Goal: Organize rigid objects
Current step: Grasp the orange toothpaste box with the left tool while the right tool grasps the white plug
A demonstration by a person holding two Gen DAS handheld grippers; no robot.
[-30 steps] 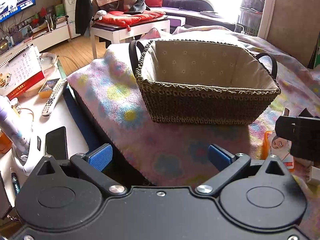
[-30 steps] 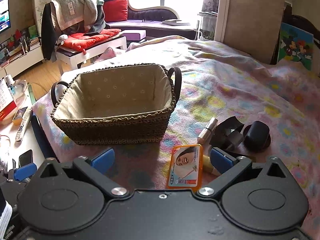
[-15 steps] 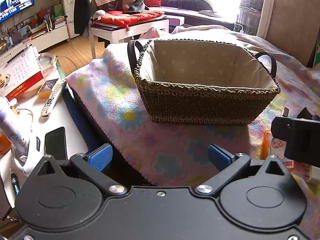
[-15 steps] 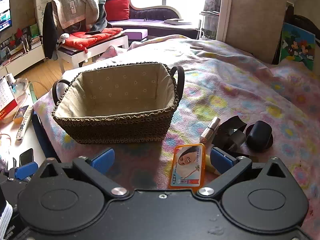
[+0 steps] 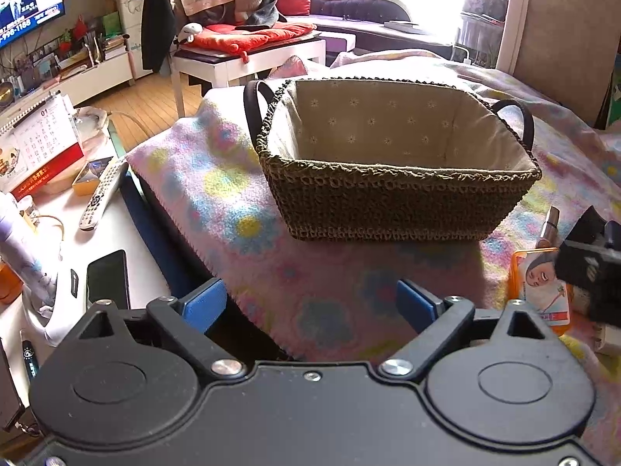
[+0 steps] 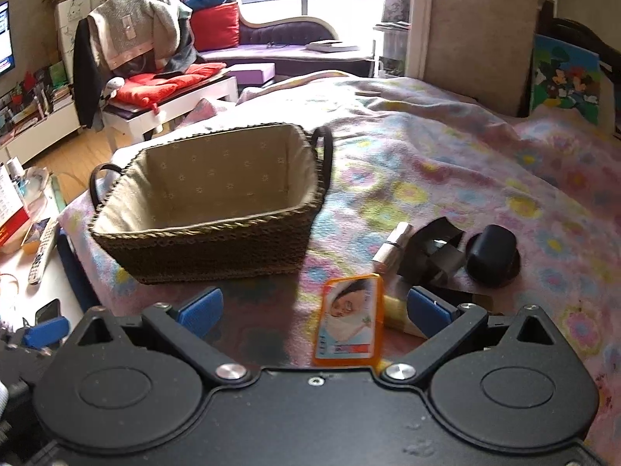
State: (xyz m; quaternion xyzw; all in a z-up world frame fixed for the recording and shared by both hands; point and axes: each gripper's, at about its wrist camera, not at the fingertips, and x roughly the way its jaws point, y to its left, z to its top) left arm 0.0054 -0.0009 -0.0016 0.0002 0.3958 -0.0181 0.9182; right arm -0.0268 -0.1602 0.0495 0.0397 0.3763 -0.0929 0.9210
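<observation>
A woven basket (image 6: 202,248) with a cloth lining stands empty on the flowered blanket; it also shows in the left wrist view (image 5: 388,206). To its right lie an orange pack with a face on it (image 6: 349,320), a lipstick tube (image 6: 390,248), a black folded piece (image 6: 434,252) and a black rounded case (image 6: 491,252). My right gripper (image 6: 314,305) is open, low over the blanket, with the orange pack between its fingers. My left gripper (image 5: 312,303) is open and empty in front of the basket. The orange pack (image 5: 541,283) shows at its right.
A white desk (image 5: 116,240) at the left holds a remote (image 5: 103,194), a phone (image 5: 106,277), a calendar (image 5: 35,147) and a bottle (image 5: 19,248). The blanket's left edge drops off beside the desk. A white bench with red cushions (image 6: 163,89) stands behind.
The right gripper has moved forward and down, so the orange pack now lies between its fingers. The left gripper has barely moved.
</observation>
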